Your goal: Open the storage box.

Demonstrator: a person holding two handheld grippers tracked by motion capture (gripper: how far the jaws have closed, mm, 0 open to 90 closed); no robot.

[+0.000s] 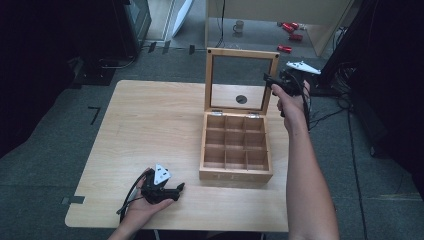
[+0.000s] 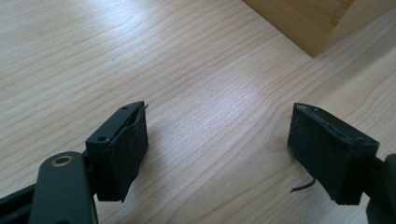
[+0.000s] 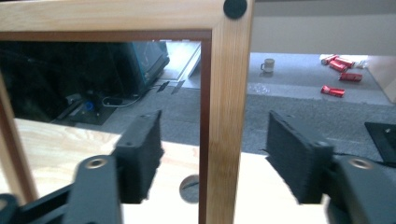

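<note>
The right tongs [image 3: 212, 154] stand spread around the lid [image 1: 242, 80] frame's side rail, pads clear of it. Unsupported, the upright lid could drop onto the wooden box [image 1: 235, 147]. The left tongs [image 2: 217, 149] rest spread on the worktop [image 1: 150, 125], holding nothing.

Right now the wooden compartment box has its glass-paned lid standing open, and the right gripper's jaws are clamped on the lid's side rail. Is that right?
Not quite. The wooden compartment box does have its glass-paned lid standing open, but the right gripper is not clamped: the right gripper view shows the lid's side rail between the jaws with gaps on both sides.
</note>
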